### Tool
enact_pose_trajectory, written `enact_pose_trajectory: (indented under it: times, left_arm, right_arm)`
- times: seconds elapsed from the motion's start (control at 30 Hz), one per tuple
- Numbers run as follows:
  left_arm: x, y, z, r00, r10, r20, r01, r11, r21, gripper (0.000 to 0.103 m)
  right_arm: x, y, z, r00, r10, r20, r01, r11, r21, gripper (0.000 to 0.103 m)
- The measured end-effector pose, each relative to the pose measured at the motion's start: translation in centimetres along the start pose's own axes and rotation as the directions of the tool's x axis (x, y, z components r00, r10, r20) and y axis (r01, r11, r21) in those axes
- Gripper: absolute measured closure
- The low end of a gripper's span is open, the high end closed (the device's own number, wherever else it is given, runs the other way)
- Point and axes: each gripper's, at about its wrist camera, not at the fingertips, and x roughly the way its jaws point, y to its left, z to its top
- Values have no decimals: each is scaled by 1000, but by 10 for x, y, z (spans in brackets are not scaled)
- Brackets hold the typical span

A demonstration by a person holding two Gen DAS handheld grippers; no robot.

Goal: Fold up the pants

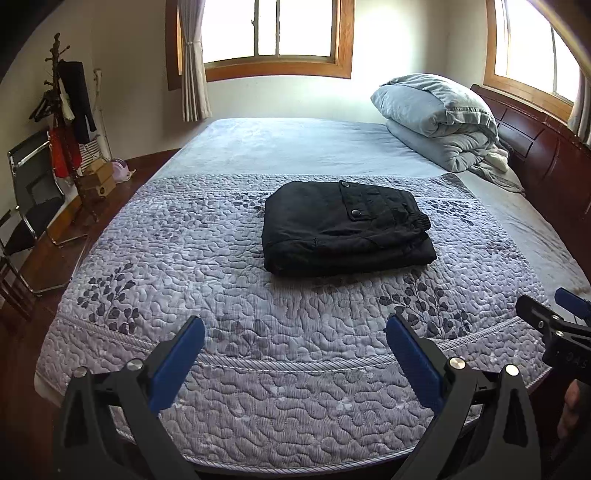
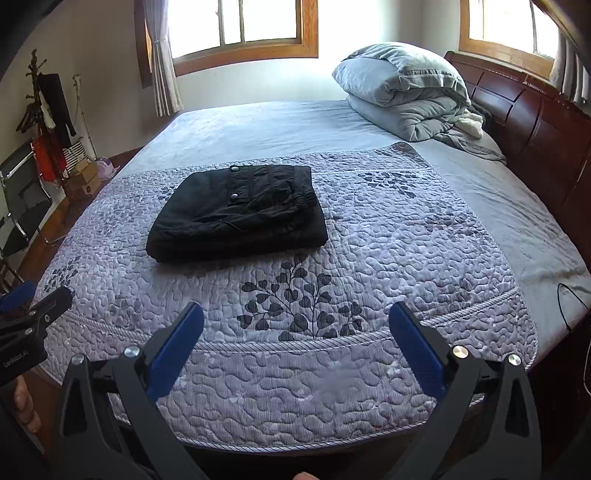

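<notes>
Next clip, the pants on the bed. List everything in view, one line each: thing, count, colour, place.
pants: 1, black, folded, middle of the quilt
quilt: 1, lilac with dark leaf print, near end of the bed
sheet: 1, pale blue, far half of the bed
duvet: 1, grey-blue, folded by the headboard
headboard: 1, dark red wood, right
windows: 2, wood-framed, far wall
coat stand: 1, left
chair: 1, black, left
left gripper: open, empty
right gripper: open, empty
</notes>
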Motion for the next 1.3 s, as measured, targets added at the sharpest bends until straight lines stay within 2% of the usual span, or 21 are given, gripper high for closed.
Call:
enact_pose_trajectory:
  times: [0.17, 1.3]
  left_arm:
    - [5, 2, -2, 1000, -6, -21, 5, 1000, -9, 4]
    - [10, -1, -1, 999, -4, -33, 5, 1000, 1, 4]
  right_arm:
    - [-1, 0, 0, 1000, -4, 3, 4, 1000, -3, 3]
    - [5, 1, -3, 1000, -19, -6, 19, 1000, -14, 3]
